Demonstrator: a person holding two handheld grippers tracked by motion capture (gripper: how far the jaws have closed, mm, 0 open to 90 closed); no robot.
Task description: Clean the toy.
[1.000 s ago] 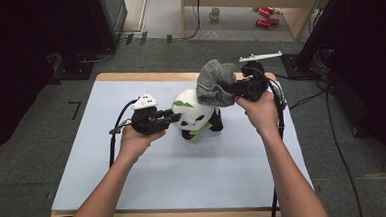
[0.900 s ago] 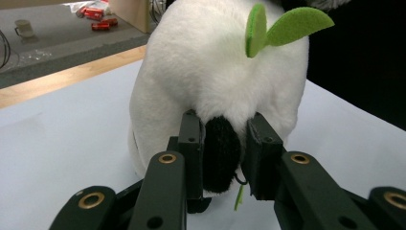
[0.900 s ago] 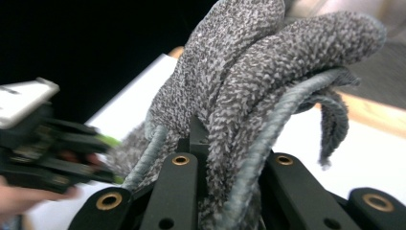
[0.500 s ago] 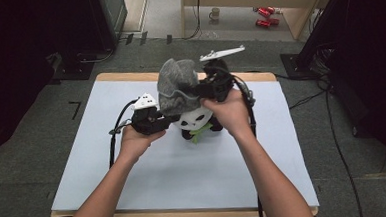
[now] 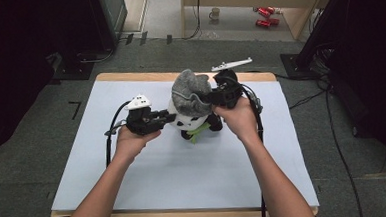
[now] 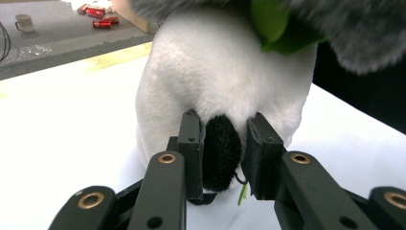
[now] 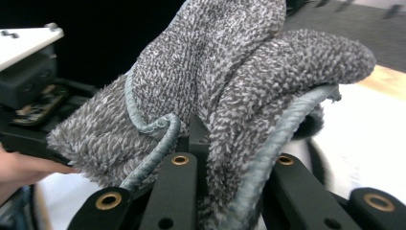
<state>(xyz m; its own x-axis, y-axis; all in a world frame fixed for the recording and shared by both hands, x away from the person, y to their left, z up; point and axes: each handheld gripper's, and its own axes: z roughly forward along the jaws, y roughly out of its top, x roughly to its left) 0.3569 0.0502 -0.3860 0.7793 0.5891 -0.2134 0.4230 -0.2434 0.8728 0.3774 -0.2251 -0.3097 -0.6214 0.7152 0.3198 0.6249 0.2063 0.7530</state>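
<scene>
A plush panda [image 5: 194,122] with a green leaf sits near the middle of the white table [image 5: 174,174]. My left gripper [image 5: 167,118] is shut on a black part of the panda [image 6: 221,152], its pads [image 6: 191,143] pressing that dark tuft against the white body [image 6: 215,72]. A grey fluffy cloth [image 5: 189,91] drapes over the panda's head. My right gripper [image 5: 209,96] is shut on that cloth [image 7: 239,96], bunched with its blue-grey hem [image 7: 158,129] between the jaws.
A wooden strip edges the table's far side [image 5: 129,77]. Beyond it on the floor stand a mug [image 5: 215,13] and red cans [image 5: 266,15]. Black equipment and cables [image 5: 331,111] lie to the right of the table.
My right gripper carried the grey cloth leftward from the panda's right side and then lowered it onto the panda's head. The left gripper stayed on the panda.
</scene>
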